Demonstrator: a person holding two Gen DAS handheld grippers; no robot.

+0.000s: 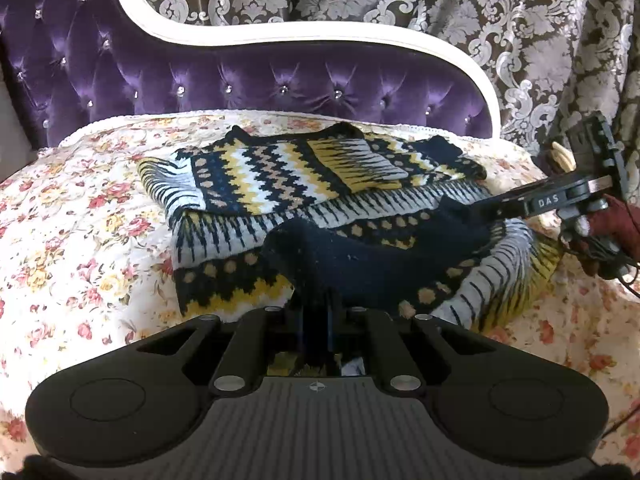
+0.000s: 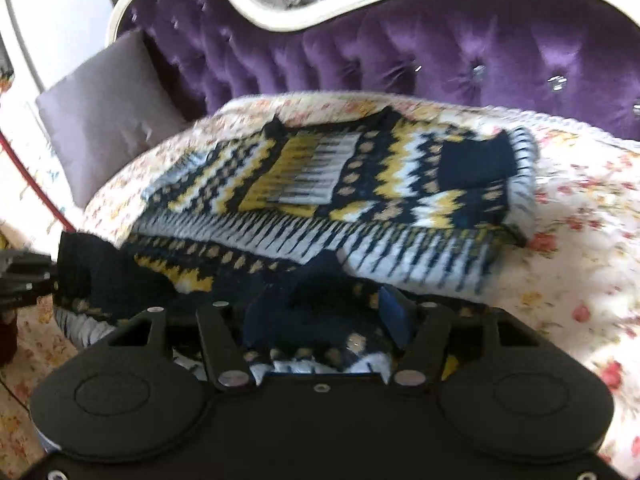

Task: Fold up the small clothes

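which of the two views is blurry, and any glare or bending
Right wrist view: motion-smeared, the sweater pattern soft, bedspread washed out by bright light at right. Left wrist view: sharp knit detail, even light. Both show fisheye bending of the headboard frame.

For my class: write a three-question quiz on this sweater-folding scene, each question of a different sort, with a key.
1. True or false: the left tool is shut on the patterned sweater.
2. What colour is the tufted headboard? A green, B purple, C red.
3. Fill in: the sweater lies on a ____ bedspread.

Key: 1 true, its fingers pinch the dark near edge. 2 B. 3 floral. Note that the right tool stands open, with sweater fabric between its fingers.
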